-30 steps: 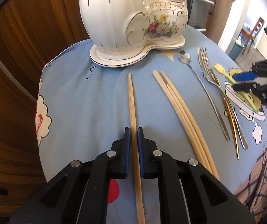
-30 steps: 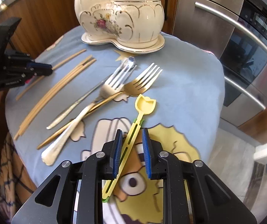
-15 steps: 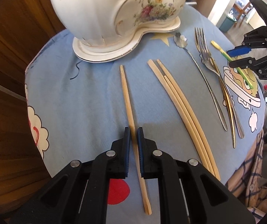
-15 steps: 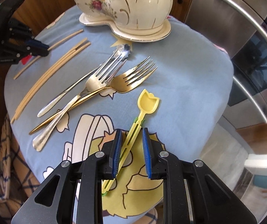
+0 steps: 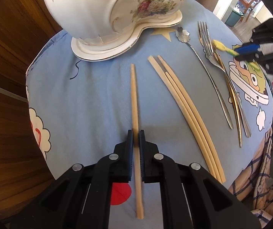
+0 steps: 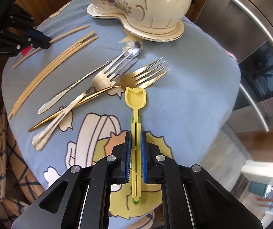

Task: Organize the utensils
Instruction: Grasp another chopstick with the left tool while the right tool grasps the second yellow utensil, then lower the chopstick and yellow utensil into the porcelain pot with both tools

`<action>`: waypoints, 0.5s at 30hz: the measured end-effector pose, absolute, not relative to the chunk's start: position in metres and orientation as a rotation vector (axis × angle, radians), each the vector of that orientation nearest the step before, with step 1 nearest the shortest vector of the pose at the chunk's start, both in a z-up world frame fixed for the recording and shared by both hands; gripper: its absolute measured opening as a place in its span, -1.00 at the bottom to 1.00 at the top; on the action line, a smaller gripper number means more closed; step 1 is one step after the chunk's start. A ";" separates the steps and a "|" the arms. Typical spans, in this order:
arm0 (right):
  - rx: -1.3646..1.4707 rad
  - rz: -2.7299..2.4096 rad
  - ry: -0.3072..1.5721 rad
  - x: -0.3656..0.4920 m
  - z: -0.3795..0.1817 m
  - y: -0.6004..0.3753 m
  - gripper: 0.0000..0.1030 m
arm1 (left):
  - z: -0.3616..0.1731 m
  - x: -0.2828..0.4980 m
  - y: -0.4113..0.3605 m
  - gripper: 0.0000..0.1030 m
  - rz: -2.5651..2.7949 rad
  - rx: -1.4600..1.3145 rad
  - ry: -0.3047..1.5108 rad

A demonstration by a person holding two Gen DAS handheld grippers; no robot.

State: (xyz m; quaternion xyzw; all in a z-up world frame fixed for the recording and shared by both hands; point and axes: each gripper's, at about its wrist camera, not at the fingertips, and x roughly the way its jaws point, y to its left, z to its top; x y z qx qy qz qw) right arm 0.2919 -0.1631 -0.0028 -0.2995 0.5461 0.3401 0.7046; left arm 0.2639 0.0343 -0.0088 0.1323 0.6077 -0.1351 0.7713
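Note:
My left gripper (image 5: 135,133) is shut on a single wooden chopstick (image 5: 134,95), held above the blue tablecloth. My right gripper (image 6: 135,135) is shut on a yellow plastic spoon (image 6: 135,99) with a green piece under it, lifted over the cartoon print. A cream floral ceramic utensil holder (image 5: 117,5) on its saucer stands at the far side; it also shows in the right wrist view (image 6: 142,2). Three chopsticks (image 5: 184,106) lie together on the cloth. A silver fork (image 6: 98,80), a gold fork (image 6: 144,74) and a flower-ended silver spoon (image 6: 132,46) lie crossed.
The small round table (image 5: 79,99) has a blue cartoon cloth. A wooden cabinet (image 5: 6,66) is to its left. A steel oven front with bar handles (image 6: 254,43) stands to the right. A checked cloth (image 6: 6,152) hangs at the near edge.
Both grippers have lifted and come closer to the ceramic holder. The chopstick and the yellow spoon have come up off the cloth with them.

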 end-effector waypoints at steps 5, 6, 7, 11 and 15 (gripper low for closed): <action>-0.581 0.745 1.167 0.302 0.013 -0.179 -0.80 | -0.002 0.248 0.040 -0.89 -0.306 0.270 1.272; -0.551 0.746 1.150 0.304 0.019 -0.183 -0.80 | 0.001 0.245 0.042 -0.89 -0.307 0.256 1.257; -0.522 0.748 1.134 0.307 0.025 -0.186 -0.80 | 0.005 0.242 0.045 -0.89 -0.310 0.242 1.245; -0.430 0.755 1.072 0.312 0.043 -0.193 -0.80 | 0.023 0.232 0.055 -0.89 -0.319 0.173 1.182; -0.318 0.769 0.992 0.313 0.063 -0.206 -0.80 | 0.047 0.217 0.065 -0.89 -0.341 0.099 1.093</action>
